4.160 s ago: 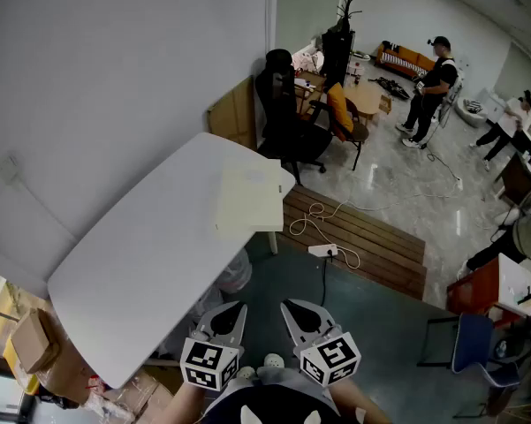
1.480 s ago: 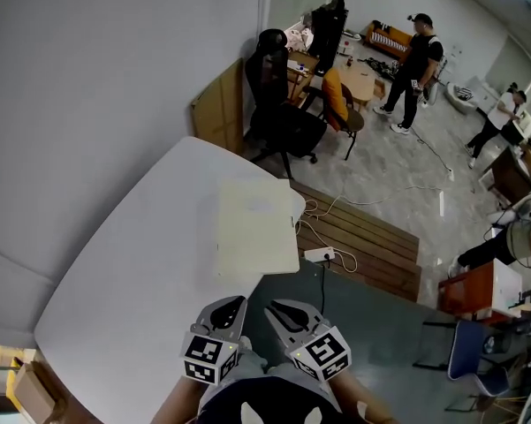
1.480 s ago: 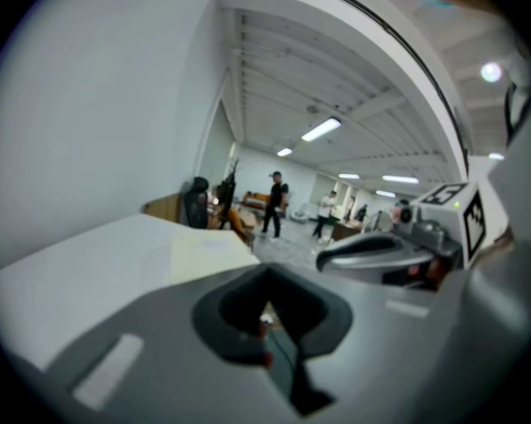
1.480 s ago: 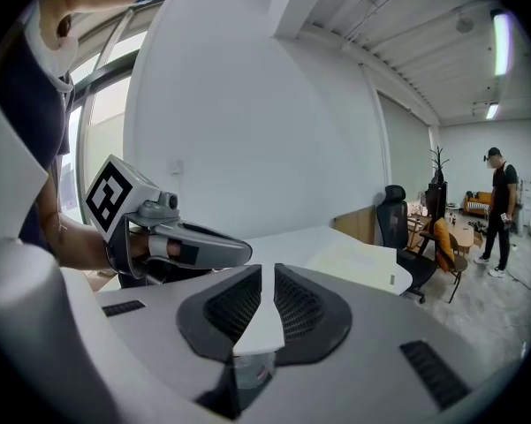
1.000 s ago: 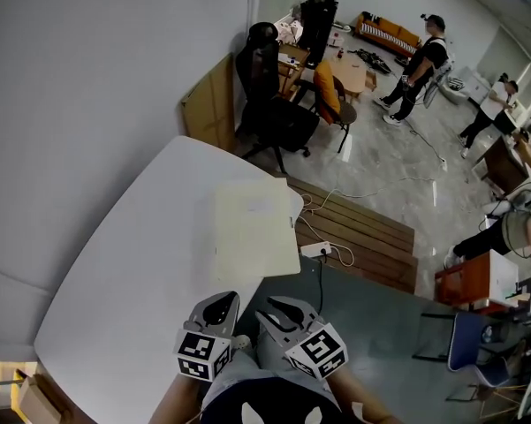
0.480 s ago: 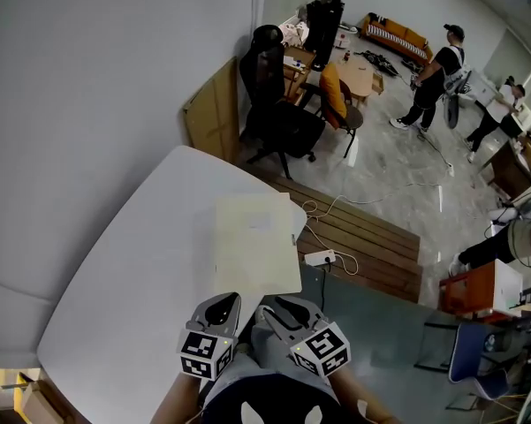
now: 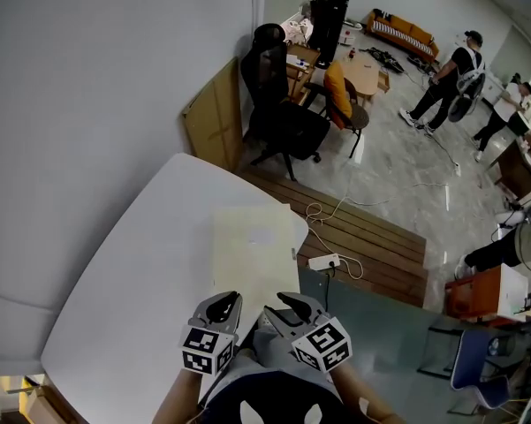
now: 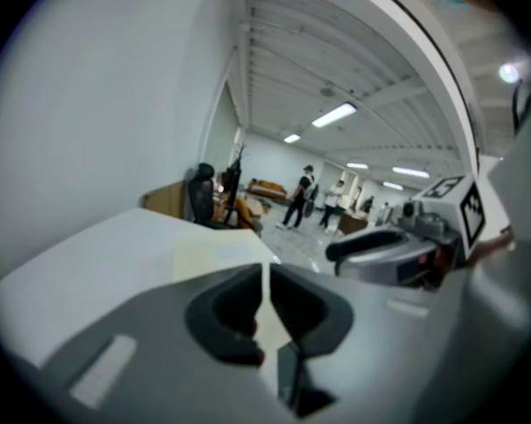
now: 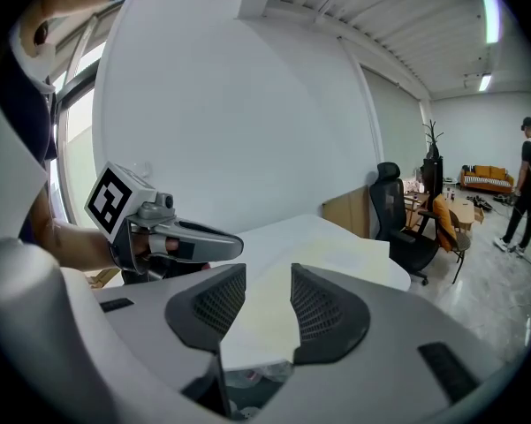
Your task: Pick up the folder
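A pale cream folder (image 7: pixel 252 254) lies flat at the right edge of the white table (image 7: pixel 132 299), one corner over the rim. Both grippers hover just short of its near edge. My left gripper (image 7: pixel 219 306) is shut, its jaws touching with nothing between them (image 8: pixel 265 276); the folder (image 8: pixel 216 256) lies ahead of it. My right gripper (image 7: pixel 292 306) stands open and its jaws are opening (image 9: pixel 269 281); between them is only air, with the folder (image 9: pixel 336 256) on the table beyond.
A black office chair (image 7: pixel 278 104) and a cardboard panel (image 7: pixel 214 122) stand past the table's far end. A slatted wooden platform (image 7: pixel 371 237) with a power strip and cable (image 7: pixel 322 261) lies to the right. People (image 7: pixel 446 82) stand far back.
Both grippers have come forward until they are at the folder's near edge. The right gripper's jaws stand wider apart than before. The person at the back has walked to the right.
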Available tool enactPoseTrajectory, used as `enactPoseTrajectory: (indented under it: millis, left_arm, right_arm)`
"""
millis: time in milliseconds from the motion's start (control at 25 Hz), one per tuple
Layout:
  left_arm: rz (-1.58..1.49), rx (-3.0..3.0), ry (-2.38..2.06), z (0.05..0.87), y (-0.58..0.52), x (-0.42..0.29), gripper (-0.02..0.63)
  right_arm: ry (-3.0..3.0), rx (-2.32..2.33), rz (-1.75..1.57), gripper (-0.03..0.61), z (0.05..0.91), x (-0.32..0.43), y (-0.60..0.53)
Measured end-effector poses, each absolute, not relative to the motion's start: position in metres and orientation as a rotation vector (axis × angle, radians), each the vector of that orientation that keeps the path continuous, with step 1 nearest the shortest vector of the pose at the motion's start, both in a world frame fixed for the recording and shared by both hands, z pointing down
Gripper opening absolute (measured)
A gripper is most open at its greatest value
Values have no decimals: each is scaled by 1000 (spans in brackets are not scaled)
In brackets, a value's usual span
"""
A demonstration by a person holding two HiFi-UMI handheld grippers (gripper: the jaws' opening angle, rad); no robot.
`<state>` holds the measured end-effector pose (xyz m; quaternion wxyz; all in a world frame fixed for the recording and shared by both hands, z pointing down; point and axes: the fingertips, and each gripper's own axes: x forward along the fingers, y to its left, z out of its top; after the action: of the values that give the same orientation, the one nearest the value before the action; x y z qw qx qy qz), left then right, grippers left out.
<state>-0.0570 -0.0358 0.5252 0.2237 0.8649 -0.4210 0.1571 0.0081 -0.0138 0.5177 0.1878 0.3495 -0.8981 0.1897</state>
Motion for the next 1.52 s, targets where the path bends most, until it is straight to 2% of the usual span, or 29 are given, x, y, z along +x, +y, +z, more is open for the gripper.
enactPoseTrajectory:
  millis: [80,280,680,1520]
  left_arm:
    - [455,2380,-1162,529,-40,-55,19]
    - [511,2383,-1129,537,-51,-52,94]
    - [635,2346,-1114,557,-70,-54,174]
    - [753,2259,-1144,588,-105,-62,199]
  right_arm:
    - [-2524,989,543,132,519,13,-20]
    - [-2507,977,572,147,529,16,-33]
    - [-2448,983,628,164,547,25,-56]
    - [-2355,952,659,196,576,41,-97]
